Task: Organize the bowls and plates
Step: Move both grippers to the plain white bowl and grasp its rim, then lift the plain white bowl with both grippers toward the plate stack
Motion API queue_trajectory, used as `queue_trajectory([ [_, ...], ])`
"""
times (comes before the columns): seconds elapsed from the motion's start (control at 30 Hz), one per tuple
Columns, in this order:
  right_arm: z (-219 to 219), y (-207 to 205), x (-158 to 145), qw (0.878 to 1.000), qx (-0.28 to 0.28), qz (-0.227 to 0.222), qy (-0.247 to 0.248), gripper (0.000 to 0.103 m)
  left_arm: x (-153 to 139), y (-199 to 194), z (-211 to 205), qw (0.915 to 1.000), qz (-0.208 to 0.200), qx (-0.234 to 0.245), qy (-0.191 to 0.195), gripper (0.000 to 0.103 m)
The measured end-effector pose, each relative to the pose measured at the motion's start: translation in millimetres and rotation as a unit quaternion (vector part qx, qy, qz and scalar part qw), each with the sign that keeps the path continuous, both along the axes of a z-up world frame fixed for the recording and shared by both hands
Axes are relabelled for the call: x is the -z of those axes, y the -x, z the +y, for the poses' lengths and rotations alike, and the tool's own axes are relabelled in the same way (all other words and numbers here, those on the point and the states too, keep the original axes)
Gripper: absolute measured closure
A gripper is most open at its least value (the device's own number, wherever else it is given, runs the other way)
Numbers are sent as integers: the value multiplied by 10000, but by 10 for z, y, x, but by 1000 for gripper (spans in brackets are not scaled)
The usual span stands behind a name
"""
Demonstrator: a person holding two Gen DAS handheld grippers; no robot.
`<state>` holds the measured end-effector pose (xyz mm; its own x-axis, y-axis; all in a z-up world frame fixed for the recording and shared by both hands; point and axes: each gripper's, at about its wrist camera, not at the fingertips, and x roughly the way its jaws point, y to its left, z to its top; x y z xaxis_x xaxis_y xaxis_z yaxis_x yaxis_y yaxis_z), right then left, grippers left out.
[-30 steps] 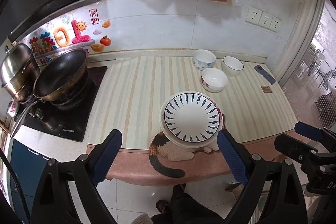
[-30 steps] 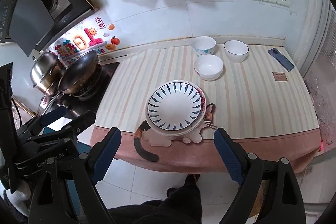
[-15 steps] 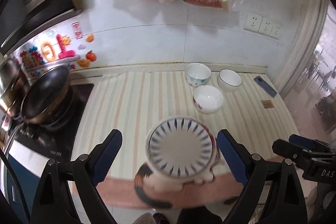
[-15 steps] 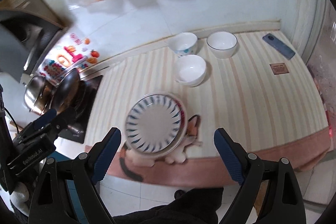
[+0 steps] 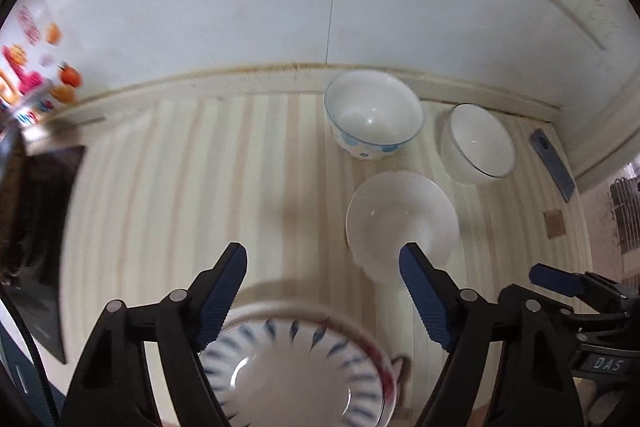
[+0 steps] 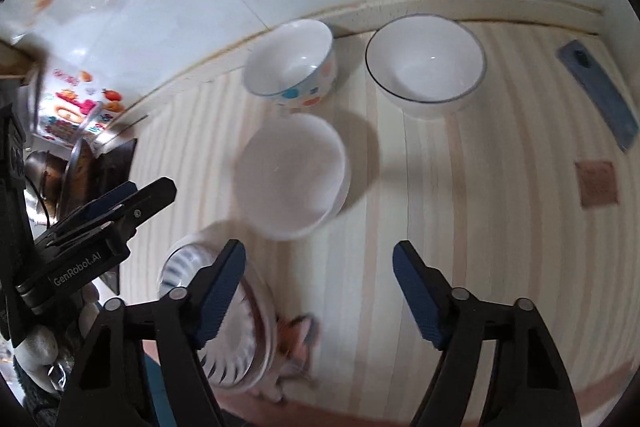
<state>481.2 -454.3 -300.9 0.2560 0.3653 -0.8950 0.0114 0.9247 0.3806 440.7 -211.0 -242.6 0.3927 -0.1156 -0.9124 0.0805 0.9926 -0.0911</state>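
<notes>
Both black two-finger grippers with blue pads hovered above a cream striped counter (image 5: 180,187), jaws spread wide and empty. The left gripper (image 5: 322,291) hung over a stack of white plates with blue radiating marks (image 5: 296,375). The right gripper (image 6: 318,287) pointed toward a plain white bowl (image 6: 292,175), near a dotted bowl (image 6: 292,71) and a dark-rimmed bowl (image 6: 426,63) by the wall.

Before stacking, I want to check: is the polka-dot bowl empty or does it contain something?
Empty. The polka-dot bowl stands upright, showing only bare white inside in both views.

Both wrist views — close above shared bowls (image 5: 401,219)
</notes>
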Motion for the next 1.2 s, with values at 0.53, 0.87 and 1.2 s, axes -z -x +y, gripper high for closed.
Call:
queue_trajectory([
  [0.53, 55, -641, 815, 9975, -9, 645, -295, 80, 769, -514, -334, 9928, 1067, 393, 367, 81],
  [0.87, -109, -182, 501, 9979, -10, 545, -357, 80, 424, -58, -528, 9962, 717, 431, 256, 81],
  [1.2, -523, 643, 330, 9974, 68, 616, -372, 80, 392, 491, -870, 9929, 832, 775, 336, 81],
])
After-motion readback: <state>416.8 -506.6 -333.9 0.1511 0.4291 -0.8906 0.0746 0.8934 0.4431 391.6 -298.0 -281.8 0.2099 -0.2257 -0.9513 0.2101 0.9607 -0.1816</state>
